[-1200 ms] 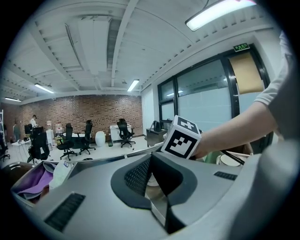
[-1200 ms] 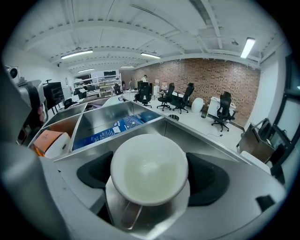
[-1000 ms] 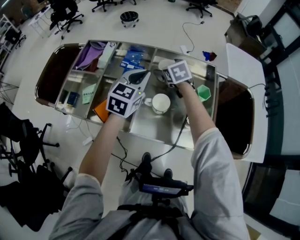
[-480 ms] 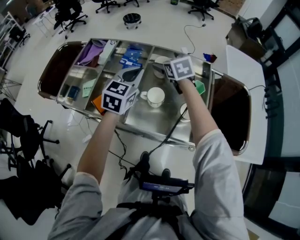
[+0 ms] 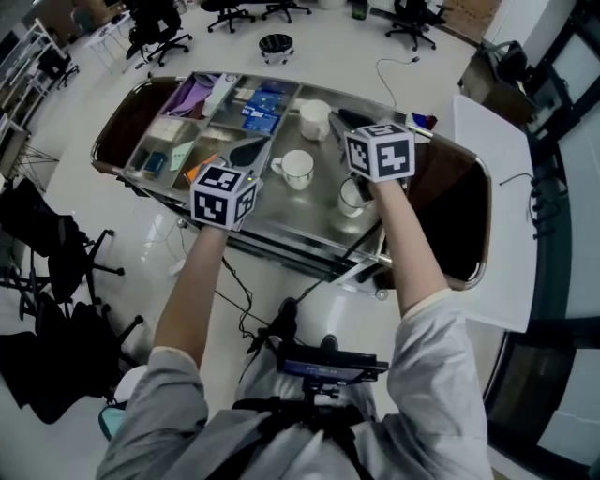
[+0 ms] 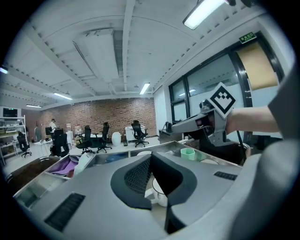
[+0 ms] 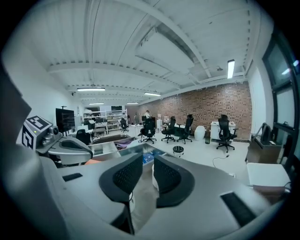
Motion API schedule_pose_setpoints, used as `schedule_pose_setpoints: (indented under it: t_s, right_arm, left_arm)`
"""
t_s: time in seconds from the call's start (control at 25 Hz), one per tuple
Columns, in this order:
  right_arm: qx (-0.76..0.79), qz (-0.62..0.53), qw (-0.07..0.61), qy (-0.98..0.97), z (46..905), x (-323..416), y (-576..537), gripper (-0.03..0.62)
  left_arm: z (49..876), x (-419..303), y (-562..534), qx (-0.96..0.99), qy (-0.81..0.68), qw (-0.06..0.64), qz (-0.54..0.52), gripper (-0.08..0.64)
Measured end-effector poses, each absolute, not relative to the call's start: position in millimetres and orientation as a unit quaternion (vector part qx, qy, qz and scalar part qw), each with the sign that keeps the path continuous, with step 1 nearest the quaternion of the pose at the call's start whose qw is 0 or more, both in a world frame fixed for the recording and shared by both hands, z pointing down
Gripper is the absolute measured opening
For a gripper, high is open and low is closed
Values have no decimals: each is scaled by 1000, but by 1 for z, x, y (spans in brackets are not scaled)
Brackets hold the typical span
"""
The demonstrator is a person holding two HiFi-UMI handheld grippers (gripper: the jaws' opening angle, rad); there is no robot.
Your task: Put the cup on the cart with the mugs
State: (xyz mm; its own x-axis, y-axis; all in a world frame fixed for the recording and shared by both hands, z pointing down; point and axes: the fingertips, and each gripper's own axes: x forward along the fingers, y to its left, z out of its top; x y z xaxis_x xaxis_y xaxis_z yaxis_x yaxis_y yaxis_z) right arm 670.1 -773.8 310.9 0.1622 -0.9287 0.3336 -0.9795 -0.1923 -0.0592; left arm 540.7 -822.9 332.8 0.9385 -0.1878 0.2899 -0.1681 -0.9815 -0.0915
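Observation:
The steel cart point(image 5: 281, 246) carries a white mug point(image 5: 296, 168), a taller white cup point(image 5: 314, 118) and a third mug point(image 5: 349, 199) half hidden under my right hand. In the left gripper view a green cup point(image 6: 187, 153) stands on the cart's far side; the head view hides it behind my right gripper's cube. My left gripper point(image 5: 260, 146) hangs over the cart's middle, shut and empty, with the white mug point(image 6: 157, 190) below it. My right gripper point(image 5: 337, 120) hovers above the mugs, its jaws closing to a narrow gap with nothing between them.
The cart's left compartments hold a purple cloth point(image 5: 192, 94), blue packets point(image 5: 260, 110) and an orange item point(image 5: 197, 169). Dark trays point(image 5: 459, 225) close both ends. A white table point(image 5: 511, 187) stands to the right, office chairs point(image 5: 155, 28) behind, and a cable point(image 5: 248, 309) trails on the floor.
Both grippers have drawn back and up from the cart top. The green cup, visible beside my right gripper before, is now hidden behind its cube.

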Motion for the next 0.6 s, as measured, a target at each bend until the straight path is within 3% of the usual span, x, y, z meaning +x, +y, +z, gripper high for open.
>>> schedule_pose_setpoints:
  t_s: [0.36,0.6]
  right_arm:
    - [773,138,25,-619,308,641,-634,61]
    - [787,140,28,-600,331,623,-560,58]
  left_arm:
    - [342,474,-765,-980,136,8,-143,2]
    - [348,433,-737,-977,158,1,-140,2]
